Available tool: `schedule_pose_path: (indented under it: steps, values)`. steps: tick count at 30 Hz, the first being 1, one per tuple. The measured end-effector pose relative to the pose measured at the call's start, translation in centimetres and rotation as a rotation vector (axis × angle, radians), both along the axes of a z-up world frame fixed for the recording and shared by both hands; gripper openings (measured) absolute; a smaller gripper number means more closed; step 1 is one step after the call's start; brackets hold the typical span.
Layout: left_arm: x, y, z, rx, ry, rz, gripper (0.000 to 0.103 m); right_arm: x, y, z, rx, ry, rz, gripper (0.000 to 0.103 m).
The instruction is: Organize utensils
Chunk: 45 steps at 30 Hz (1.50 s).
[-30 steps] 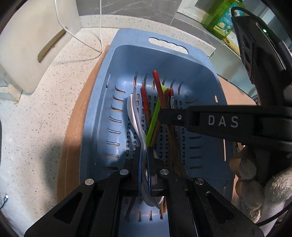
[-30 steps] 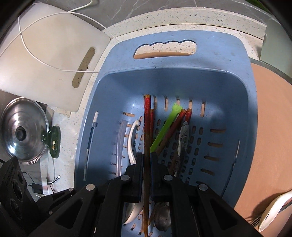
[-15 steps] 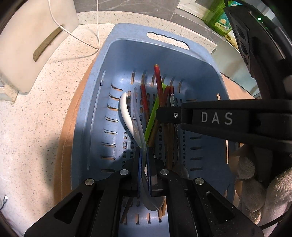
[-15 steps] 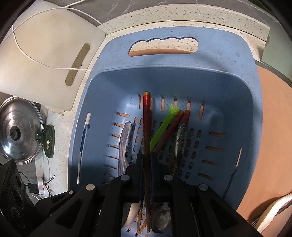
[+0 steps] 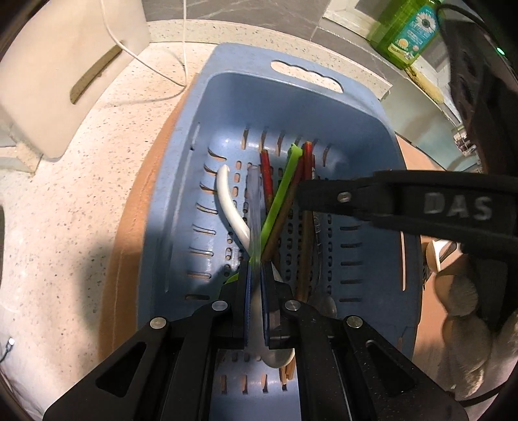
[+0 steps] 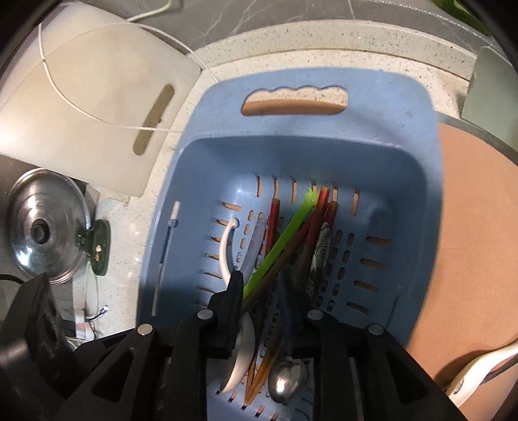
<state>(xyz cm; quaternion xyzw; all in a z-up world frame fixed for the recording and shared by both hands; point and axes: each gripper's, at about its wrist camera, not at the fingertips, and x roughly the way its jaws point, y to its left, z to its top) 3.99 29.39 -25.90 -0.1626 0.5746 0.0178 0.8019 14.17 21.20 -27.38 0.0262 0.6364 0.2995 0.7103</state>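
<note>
The jaws of the left gripper (image 5: 256, 275) stand almost together and pinch the clear plastic spoon (image 5: 254, 207) near the lower part of its handle. The handle runs up from the pads toward the far wall of the blue basket (image 5: 181, 181).

The jaws of the right gripper (image 6: 264, 291) have just been opening and now stand a little apart. The brown chopsticks (image 6: 262, 366) and a dark utensil lie between and below them, but the pads do not press on any of them. In the left wrist view this gripper comes in from the right, its finger lying across the red-tipped chopsticks (image 5: 307, 181).

All the utensils are inside the basket, on its slotted bottom. A white spoon (image 5: 228, 207) curves at the left of the clear one. Just beside it, to the right, a green stick (image 5: 280, 197) leans diagonally over the red-tipped chopsticks, and a metal spoon (image 6: 286, 379) with a patterned handle lies at the right of the bundle, its bowl at the near end.

The basket stands on an orange-brown mat (image 6: 476, 226), which lies on the speckled bench (image 5: 64, 226). A white cutting board (image 6: 97, 107) with a thin white cable (image 6: 81, 113) over it lies at the far left on the bench. A steel pot lid (image 6: 42, 226) is at the left, below the board. A green bottle (image 5: 411, 29) stands at the far right, near the wall. A gloved hand (image 5: 466, 324) shows at the right edge, at the right gripper.
</note>
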Motion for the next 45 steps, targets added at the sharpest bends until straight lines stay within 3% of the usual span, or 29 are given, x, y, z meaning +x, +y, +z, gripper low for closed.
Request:
schedule_pose_path:
  steps: [3,7,11,15,21,24,29,32,36,39,43,45]
  values:
    - [-0.6,0.4,0.8,0.005,-0.014,0.022,0.005,-0.5,-1.4,1.8,0.036,-0.034,0.019,0.022]
    - [-1.9,0.6,2.6,0.015,-0.055,0.044,0.005,-1.3,-4.3,4.1,0.107,-0.081,0.011,0.033]
    - [-3.4,-0.3,4.9,0.048,-0.102,0.035,0.005,-3.0,-9.2,7.4,0.205,-0.201,0.042,0.05]
    - [-4.1,-2.1,6.8,0.061,-0.146,0.011,0.005,-3.6,-15.4,9.3,0.245,-0.272,0.024,0.055]
    - [-3.9,-7.6,8.4,0.043,-0.19,-0.09,0.005,-3.3,-24.2,10.4,0.232,-0.287,-0.048,0.056]
    - [-2.9,-10.7,8.2,0.031,-0.189,-0.149,0.005,-3.4,-27.7,10.2,0.225,-0.263,-0.062,0.064]
    - [-1.2,-15.5,7.6,0.04,-0.17,-0.242,0.005,-3.7,-31.9,8.8,0.156,-0.223,-0.145,0.064]
    - [-0.1,-17.9,6.9,0.056,-0.144,-0.294,0.005,-3.7,-33.7,7.6,0.153,-0.182,-0.186,0.064]
    - [1.0,-19.0,5.6,0.057,-0.097,-0.306,0.013,-3.2,-35.5,6.3,0.162,-0.137,-0.235,0.064]
    - [1.4,-20.1,5.0,0.117,-0.082,-0.341,0.013,-2.3,-36.5,5.3,0.193,-0.076,-0.285,0.064]
    - [1.5,-21.4,4.5,0.139,-0.06,-0.397,0.014,-0.6,-36.4,3.4,0.249,0.029,-0.348,0.054]
    - [1.5,-22.4,4.7,0.176,-0.063,-0.445,0.024,0.3,-35.9,2.5,0.268,0.064,-0.367,0.047]
